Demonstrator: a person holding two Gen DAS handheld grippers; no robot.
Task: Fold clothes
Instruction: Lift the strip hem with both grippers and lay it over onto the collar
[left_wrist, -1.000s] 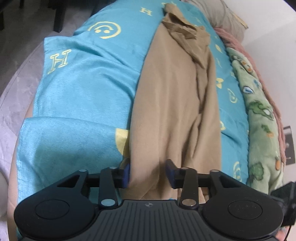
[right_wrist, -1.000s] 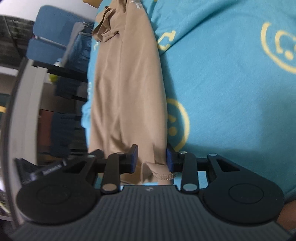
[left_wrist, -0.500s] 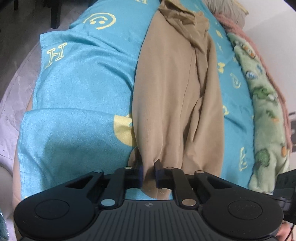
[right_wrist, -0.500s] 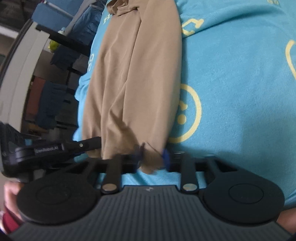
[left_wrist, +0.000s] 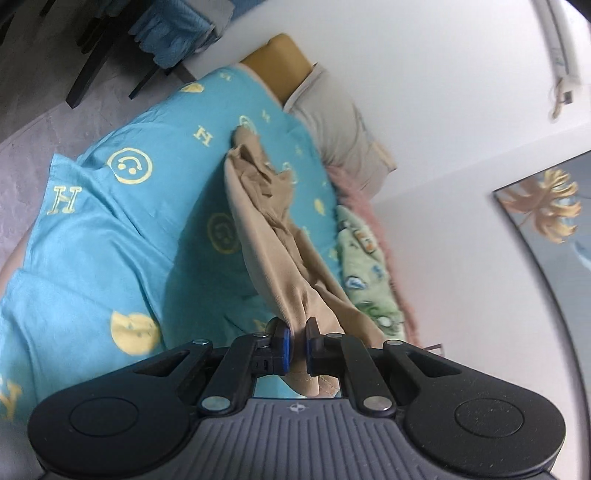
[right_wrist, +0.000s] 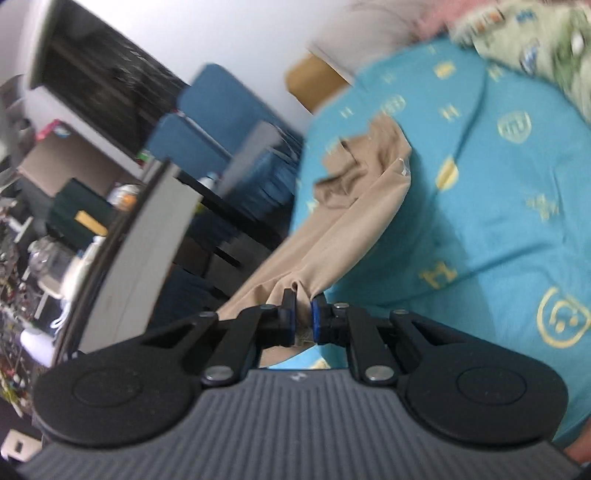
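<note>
A tan garment (left_wrist: 266, 236) hangs stretched from my grippers down to the turquoise bedspread (left_wrist: 96, 236), where its far, crumpled end still rests. My left gripper (left_wrist: 297, 343) is shut on one near corner of it, lifted above the bed. In the right wrist view my right gripper (right_wrist: 303, 316) is shut on the other near corner of the tan garment (right_wrist: 343, 229), also raised over the bedspread (right_wrist: 517, 206). The cloth sags between the two grips.
A grey pillow (left_wrist: 332, 122) and a green patterned blanket (left_wrist: 365, 266) lie along the wall side of the bed. A blue chair (right_wrist: 207, 125) and cluttered shelves (right_wrist: 40, 206) stand beside the bed. A framed picture (left_wrist: 550, 214) hangs on the wall.
Both grippers closed on the near end of the tan garment and lifted it off the bed. The views now tilt up toward the headboard and wall.
</note>
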